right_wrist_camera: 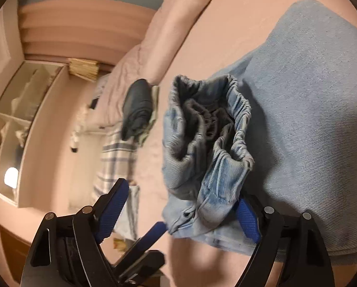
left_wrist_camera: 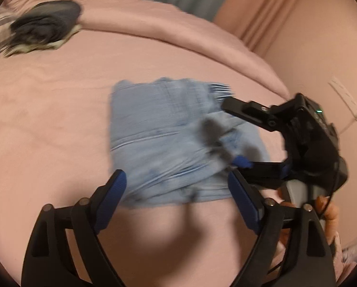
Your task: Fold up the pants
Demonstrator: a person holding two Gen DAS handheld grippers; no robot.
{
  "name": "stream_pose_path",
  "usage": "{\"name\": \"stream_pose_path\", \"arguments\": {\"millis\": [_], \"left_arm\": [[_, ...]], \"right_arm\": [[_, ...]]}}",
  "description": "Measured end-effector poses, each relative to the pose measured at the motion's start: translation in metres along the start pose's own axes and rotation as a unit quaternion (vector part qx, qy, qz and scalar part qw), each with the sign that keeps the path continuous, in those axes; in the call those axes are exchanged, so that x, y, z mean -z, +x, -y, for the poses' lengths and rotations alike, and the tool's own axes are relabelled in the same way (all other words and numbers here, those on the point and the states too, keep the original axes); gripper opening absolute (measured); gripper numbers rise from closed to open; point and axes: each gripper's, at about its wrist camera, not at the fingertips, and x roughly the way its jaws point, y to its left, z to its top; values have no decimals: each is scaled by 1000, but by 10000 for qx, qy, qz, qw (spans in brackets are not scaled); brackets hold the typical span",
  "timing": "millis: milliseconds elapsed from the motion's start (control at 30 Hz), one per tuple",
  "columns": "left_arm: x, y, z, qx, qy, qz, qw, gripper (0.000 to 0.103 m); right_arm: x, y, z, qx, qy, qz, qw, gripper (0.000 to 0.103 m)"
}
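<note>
Left gripper [left_wrist_camera: 176,196]: jaws wide apart, empty, folded pants [left_wrist_camera: 168,143] just ahead. Right gripper [right_wrist_camera: 185,210]: jaws spread, pants' bunched waistband [right_wrist_camera: 209,124] lying between them, unclamped.

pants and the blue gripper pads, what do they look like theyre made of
Pants: light blue denim by the look, matte, with visible diagonal twill weave and a gathered elastic waistband. Pads on the right gripper: probably rubber or soft plastic, matte blue with a ridged grip texture.

Folded pants [left_wrist_camera: 168,138] lie on the bed [left_wrist_camera: 46,119]; a clothes pile [left_wrist_camera: 44,26] sits well behind
</note>
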Motion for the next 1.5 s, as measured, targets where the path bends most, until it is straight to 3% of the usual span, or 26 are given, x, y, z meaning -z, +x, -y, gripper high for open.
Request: {"name": "stream_pose_path", "arguments": {"millis": [167,333,433,567,667,967,1133,1300,1500], "left_arm": [[8,0,-24,-168,-406,-105,9990,88],[8,-1,-44,-17,-819,-67,9966,88],[6,-2,-49,17,-914,-40,9958,88],[10,-2,-53,53,-998,-70,9950,88],[12,-3,-56,90,-1042,-91,9945,89],[16,-7,-49,169,-1027,-93,9945,94],[18,-3,-44,114,-964,-180,9951,94],[18,0,-39,62,-888,-261,9957,94],[11,3,-32,95,-779,-283,9965,94]], "right_arm": [[0,15,-12,525,-128,-12,9985,74],[-4,38,-28,1191,-622,66,9909,43],[-5,42,-37,1369,-984,154,9856,36],[-7,37,-38,1316,-1134,196,9846,32],[-10,22,-30,982,-1012,227,9897,31],[-11,-35,-20,624,-872,818,9909,29],[-9,-63,-8,845,-801,1129,9868,28],[-9,-75,17,944,-525,1161,9873,28],[-8,-74,21,967,-533,1148,9872,28]]}}
